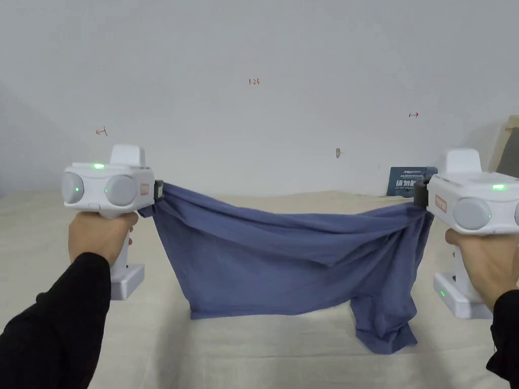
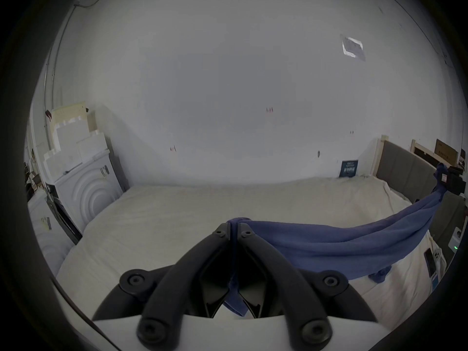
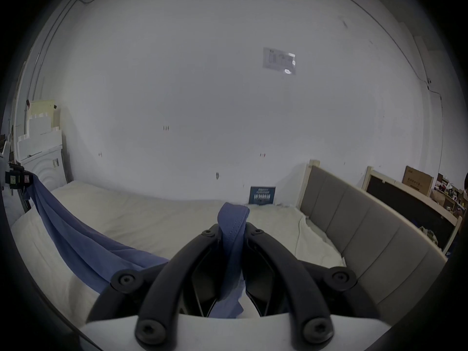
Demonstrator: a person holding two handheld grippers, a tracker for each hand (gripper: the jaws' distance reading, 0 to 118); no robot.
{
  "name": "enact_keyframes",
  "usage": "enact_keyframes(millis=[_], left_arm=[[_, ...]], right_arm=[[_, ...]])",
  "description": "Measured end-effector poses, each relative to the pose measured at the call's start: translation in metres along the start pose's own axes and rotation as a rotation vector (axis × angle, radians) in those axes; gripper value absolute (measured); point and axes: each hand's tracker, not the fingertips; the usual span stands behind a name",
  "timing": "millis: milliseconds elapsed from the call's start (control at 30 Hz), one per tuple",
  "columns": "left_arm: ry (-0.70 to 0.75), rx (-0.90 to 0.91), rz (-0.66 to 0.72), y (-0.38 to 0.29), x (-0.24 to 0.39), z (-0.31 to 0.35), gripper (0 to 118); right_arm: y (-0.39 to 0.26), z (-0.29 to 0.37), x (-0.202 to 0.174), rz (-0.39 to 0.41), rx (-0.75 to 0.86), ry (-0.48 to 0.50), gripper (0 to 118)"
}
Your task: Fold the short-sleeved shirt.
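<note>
A blue short-sleeved shirt (image 1: 284, 258) hangs spread between my two grippers above a cream bed (image 1: 253, 354). Its lower edge and one drooping sleeve (image 1: 382, 329) rest on the sheet. My left gripper (image 1: 158, 191) is shut on the shirt's upper left corner; in the left gripper view the jaws (image 2: 234, 230) pinch blue cloth (image 2: 329, 245). My right gripper (image 1: 419, 193) is shut on the upper right corner, and in the right gripper view a hemmed fold of the shirt (image 3: 234, 219) sticks out between the jaws of that gripper (image 3: 233, 230). The top edge sags in the middle.
A white wall (image 1: 253, 101) rises behind the bed. A dark blue card (image 1: 405, 181) leans on it at the back right. A grey padded headboard (image 3: 367, 230) stands along the bed's right side. White foam blocks and an appliance (image 2: 83, 179) stand at its left end.
</note>
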Motion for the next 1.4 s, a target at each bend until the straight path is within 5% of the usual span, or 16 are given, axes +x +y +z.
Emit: enact_keyframes(millis=[300, 667, 1100, 1400], left_arm=[[-0.053, -0.134, 0.029, -0.107, 0.000, 0.000, 2], [-0.089, -0.280, 0.047, -0.245, -0.032, 0.090, 2], [-0.083, -0.389, 0.037, -0.355, -0.065, 0.216, 2], [-0.066, -0.456, 0.061, -0.389, -0.065, 0.231, 2]], right_arm=[[-0.088, 0.009, -0.008, -0.076, -0.108, 0.041, 11], [-0.206, 0.128, -0.003, -0.169, -0.229, 0.097, 11], [-0.299, 0.283, 0.001, -0.159, -0.333, 0.067, 11], [-0.343, 0.301, -0.002, -0.160, -0.459, 0.028, 11]])
